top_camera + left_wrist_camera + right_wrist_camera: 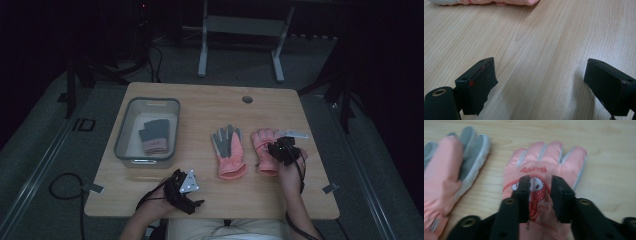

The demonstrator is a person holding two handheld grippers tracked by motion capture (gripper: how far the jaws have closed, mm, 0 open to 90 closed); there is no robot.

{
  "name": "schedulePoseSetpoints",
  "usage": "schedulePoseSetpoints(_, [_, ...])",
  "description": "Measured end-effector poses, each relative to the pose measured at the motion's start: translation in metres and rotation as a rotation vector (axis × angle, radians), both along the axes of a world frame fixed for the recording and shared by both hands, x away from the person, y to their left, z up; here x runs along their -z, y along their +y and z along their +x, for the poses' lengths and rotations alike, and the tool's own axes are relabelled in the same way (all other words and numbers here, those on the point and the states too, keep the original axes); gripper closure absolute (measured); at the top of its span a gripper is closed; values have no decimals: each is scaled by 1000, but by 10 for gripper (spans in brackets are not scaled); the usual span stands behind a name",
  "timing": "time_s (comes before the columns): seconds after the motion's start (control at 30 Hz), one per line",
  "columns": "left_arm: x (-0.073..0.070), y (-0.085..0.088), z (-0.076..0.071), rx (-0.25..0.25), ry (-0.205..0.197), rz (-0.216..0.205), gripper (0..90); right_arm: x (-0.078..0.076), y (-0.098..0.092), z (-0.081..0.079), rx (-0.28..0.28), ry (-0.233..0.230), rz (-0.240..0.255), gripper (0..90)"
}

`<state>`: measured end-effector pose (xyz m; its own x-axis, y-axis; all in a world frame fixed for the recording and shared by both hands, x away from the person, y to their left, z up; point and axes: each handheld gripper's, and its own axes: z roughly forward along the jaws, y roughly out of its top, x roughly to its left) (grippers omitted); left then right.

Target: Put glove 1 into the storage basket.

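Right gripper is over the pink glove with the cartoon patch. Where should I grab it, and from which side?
Take the pink glove at the back of its hand, about where the cartoon patch sits, coming straight down from above. It lies flat on the table, so nothing offers an edge; the padded fabric there should bunch between the jaws. The right gripper already hangs there, jaws partly apart.

Dim from above; between my right jaws the pink glove (544,167) blurs, faint shadows under my left.
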<state>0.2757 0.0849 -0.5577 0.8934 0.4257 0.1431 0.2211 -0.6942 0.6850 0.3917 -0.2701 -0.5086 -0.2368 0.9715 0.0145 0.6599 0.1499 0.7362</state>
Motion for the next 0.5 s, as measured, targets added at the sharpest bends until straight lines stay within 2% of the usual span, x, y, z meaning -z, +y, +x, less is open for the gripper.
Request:
schedulePoseSetpoints(0.1, [0, 0, 0, 3, 0, 4, 102, -12, -7, 0, -130, -29, -29, 636])
schedulePoseSetpoints(0.17, [0, 0, 0, 3, -2, 2, 102, -18, -11, -1, -217, -51, -75, 619])
schedulePoseSetpoints(0.27, [0, -1, 0, 2, -3, 4, 102, -21, -16, 2, -308, -52, -96, 618])
schedulePoseSetpoints(0.3, [0, -1, 0, 2, -1, 5, 102, -21, -17, 3, -318, -43, -109, 618])
schedulePoseSetpoints(0.5, [0, -1, 0, 0, -4, 8, 102, -12, -17, 12, -331, -9, -106, 593])
